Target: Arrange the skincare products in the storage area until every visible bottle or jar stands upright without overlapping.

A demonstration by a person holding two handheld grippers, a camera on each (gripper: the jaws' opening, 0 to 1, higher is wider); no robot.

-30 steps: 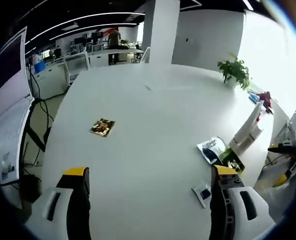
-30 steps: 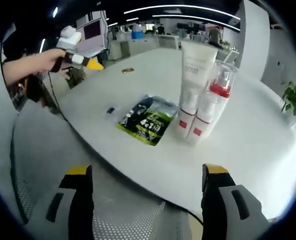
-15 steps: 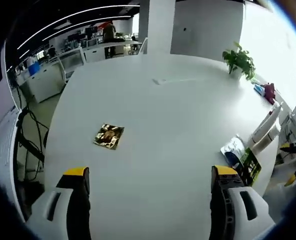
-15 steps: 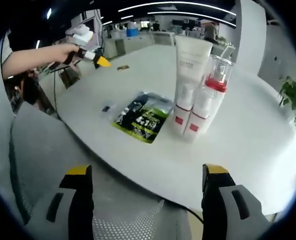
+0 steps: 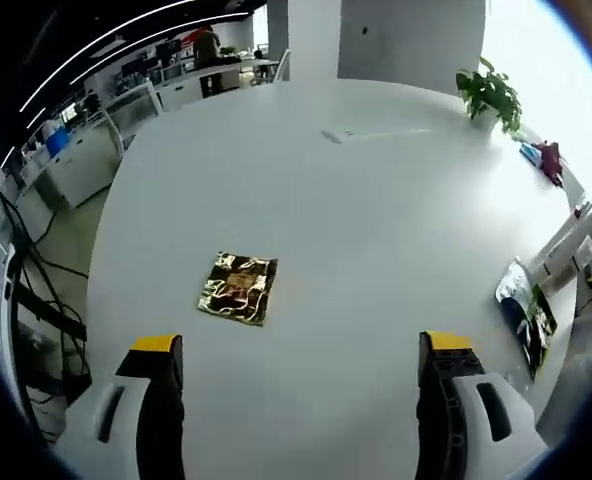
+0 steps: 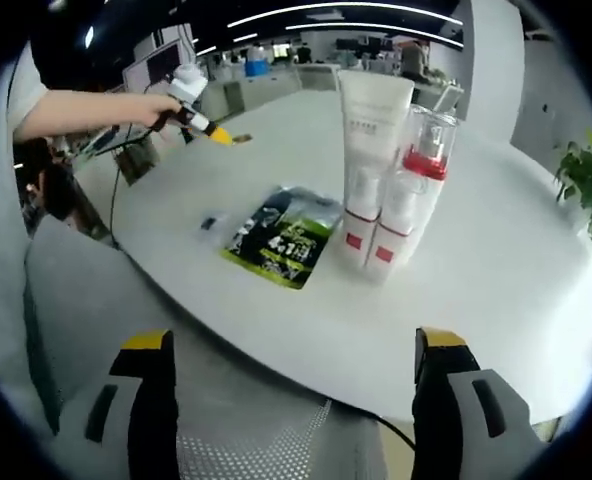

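1. Left claw held wide, nothing between the yellow-tipped jaws, hovering over the white surface.
2. Gold foil sachet lying flat on the surface, just beyond the left jaw, toward 11 o'clock from the claw's middle in the left gripper view.
3. At 3 o'clock in that view, near the surface's edge: green-and-black sachet lying flat, white bottles just beyond it, too squeezed by the lens to tell apart.
4. Potted plant at 1 o'clock on the far side of the surface; small red and blue items beside it, too small to name.
5. Right claw likewise spread wide and holding nothing, poised off the near edge of the surface above a grey mesh chair back.
6. In the right gripper view, at 12 o'clock from the claw: white tube standing upright on its cap, pump bottle with red collar upright just beside it at its right, the two touching or nearly so.
7. Green-and-black sachet flat on the surface at 9 o'clock from the tube's base, close to it; a small dark sachet farther on at 9 o'clock, apart from it.
8. Left claw visible again at 10 o'clock in the right gripper view, gripped in a person's hand, over the gold foil sachet.
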